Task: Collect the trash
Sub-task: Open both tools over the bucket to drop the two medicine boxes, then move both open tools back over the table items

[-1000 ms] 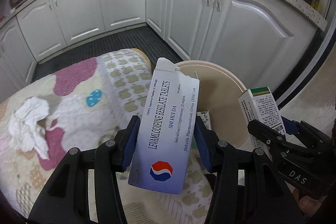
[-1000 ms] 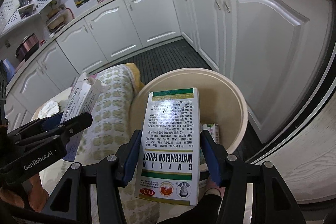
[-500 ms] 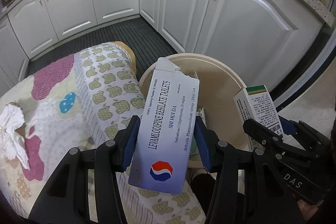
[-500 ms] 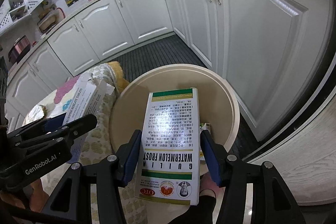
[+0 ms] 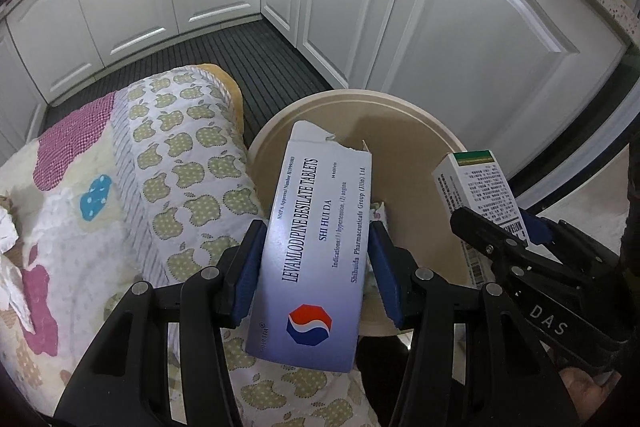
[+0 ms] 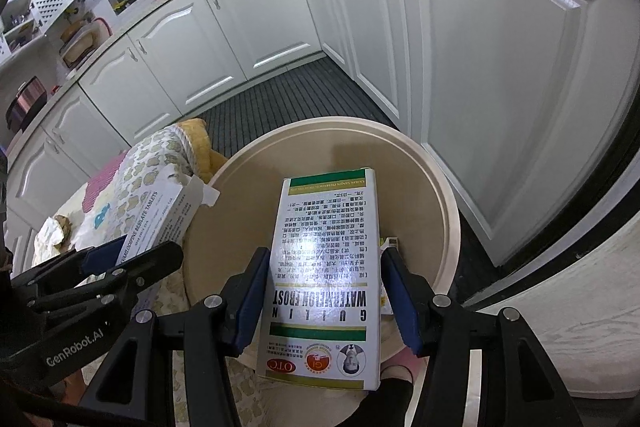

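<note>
The left hand-held gripper (image 5: 316, 259) is part-closed, its blue pads clamped on the long sides of a pale lilac cardboard tablet box with a torn top flap (image 5: 316, 247). The right hand-held gripper (image 6: 326, 301) is likewise part-closed and clamps a white cardboard medicine box with green bands (image 6: 326, 267). Both boxes are held above the open mouth of a round beige plastic bin (image 6: 440, 187), which stands on the dark ribbed floor mat (image 6: 280, 99) just beside an apple-print quilted cover (image 5: 180, 167). White cabinet doors (image 5: 460, 27) stand behind.
</note>
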`<state>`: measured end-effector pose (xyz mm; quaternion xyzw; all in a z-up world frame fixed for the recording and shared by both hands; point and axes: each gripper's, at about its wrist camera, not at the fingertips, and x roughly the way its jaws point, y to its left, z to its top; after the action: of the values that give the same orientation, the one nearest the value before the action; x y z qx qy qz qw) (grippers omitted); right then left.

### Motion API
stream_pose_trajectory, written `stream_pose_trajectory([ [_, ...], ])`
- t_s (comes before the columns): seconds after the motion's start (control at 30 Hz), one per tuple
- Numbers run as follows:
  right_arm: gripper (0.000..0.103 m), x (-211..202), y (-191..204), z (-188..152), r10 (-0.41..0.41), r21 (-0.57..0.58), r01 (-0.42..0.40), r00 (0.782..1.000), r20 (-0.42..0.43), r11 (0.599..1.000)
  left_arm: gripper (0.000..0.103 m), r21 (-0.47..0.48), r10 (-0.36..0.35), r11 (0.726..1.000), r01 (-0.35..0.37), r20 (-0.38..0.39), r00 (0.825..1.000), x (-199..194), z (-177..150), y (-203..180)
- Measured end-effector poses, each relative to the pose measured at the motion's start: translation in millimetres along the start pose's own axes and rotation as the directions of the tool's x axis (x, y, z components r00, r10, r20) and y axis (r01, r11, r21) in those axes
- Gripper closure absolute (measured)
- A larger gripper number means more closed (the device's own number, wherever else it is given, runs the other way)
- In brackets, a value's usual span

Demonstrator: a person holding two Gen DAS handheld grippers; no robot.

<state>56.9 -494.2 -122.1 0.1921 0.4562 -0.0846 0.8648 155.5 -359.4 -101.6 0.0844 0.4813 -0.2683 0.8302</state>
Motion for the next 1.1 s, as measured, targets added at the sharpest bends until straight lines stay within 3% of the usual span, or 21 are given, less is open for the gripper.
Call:
stream_pose_trajectory([
  [0.3,0.046,5,-6,5,-0.006,0.019,0.006,1.000,-0.002,1.000,0.052,-0.005,-0.002,1.000,0.002,0.011,1.000,2,1,-2],
  [0.5,0.037,2,-7,3,-0.006,0.028,0.006,1.000,-0.002,1.000,0.042,-0.039,-0.036,0.999,0.037,0.023,0.999,-1,-1,3],
  [1.1,0.036,-13,9,-14,0.003,0.004,-0.003,1.000,-0.011,1.000,0.042,-0.057,-0.003,0.998,0.006,0.057,0.998,-29,-13,21],
])
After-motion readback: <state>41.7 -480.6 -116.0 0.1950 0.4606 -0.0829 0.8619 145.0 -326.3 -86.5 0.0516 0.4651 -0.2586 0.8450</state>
